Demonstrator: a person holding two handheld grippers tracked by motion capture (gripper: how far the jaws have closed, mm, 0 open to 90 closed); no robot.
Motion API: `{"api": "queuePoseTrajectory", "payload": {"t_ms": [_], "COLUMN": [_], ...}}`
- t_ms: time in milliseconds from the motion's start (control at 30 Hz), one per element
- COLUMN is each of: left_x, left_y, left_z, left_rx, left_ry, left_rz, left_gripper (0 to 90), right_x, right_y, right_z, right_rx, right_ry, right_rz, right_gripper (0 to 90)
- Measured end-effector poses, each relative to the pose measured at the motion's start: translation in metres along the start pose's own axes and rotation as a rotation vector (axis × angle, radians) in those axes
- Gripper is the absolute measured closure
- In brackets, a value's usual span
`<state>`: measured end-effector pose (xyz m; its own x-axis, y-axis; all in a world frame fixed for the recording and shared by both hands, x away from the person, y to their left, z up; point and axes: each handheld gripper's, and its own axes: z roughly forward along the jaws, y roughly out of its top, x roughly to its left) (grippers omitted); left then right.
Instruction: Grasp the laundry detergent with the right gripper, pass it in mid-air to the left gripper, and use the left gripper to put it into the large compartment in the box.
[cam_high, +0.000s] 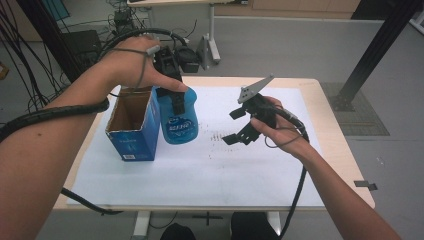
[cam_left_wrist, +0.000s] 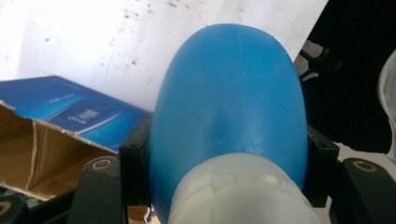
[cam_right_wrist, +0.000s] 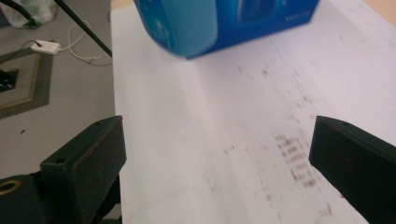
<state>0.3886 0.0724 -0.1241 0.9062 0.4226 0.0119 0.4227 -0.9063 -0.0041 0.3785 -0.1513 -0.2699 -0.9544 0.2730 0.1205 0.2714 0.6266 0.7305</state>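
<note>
A blue translucent bottle (cam_high: 177, 122) with a printed label stands upright on the white sheet (cam_high: 200, 170), right beside an open blue cardboard box (cam_high: 132, 125). My left gripper (cam_high: 176, 102) comes down from above and is shut on the bottle's upper part. In the left gripper view both jaws press the blue bottle (cam_left_wrist: 229, 93) just above its whitish cap (cam_left_wrist: 243, 191), with the box (cam_left_wrist: 60, 112) to the left. My right gripper (cam_high: 231, 127) hovers over the sheet to the right of the bottle, open with nothing between its jaws. In the right gripper view the right gripper (cam_right_wrist: 217, 158) faces the bottle (cam_right_wrist: 187, 23) and box (cam_right_wrist: 266, 18).
The sheet covers most of a light wooden table (cam_high: 340, 150) and carries dark smudges (cam_high: 217, 136) near the middle. Cables (cam_high: 125, 22) and equipment lie on the floor behind the table. A black post (cam_high: 380, 45) stands at the back right.
</note>
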Motion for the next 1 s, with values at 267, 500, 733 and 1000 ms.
{"api": "queuePoseTrajectory", "payload": {"t_ms": [267, 500, 733, 1000], "left_x": [0.008, 0.021, 0.038, 0.057], "left_y": [-0.005, -0.012, -0.024, -0.034], "left_z": [-0.024, -0.048, -0.066, -0.08], "left_rx": [-0.007, -0.036, -0.086, -0.082], "left_ry": [0.034, 0.048, 0.059, 0.086], "left_rz": [-0.116, -0.256, -0.419, -0.537], "left_gripper": [37.5, 37.4, 37.4, 37.5], "right_x": [0.0, 0.0, 0.003, 0.004], "right_y": [-0.023, -0.04, -0.05, -0.054], "right_z": [-0.034, -0.051, -0.064, -0.069], "right_rx": [0.046, 0.089, 0.111, 0.15], "right_ry": [-0.066, -0.101, -0.127, -0.133], "right_rz": [0.032, 0.053, 0.056, 0.045], "right_gripper": [3.9, 3.9, 4.0, 4.1]}}
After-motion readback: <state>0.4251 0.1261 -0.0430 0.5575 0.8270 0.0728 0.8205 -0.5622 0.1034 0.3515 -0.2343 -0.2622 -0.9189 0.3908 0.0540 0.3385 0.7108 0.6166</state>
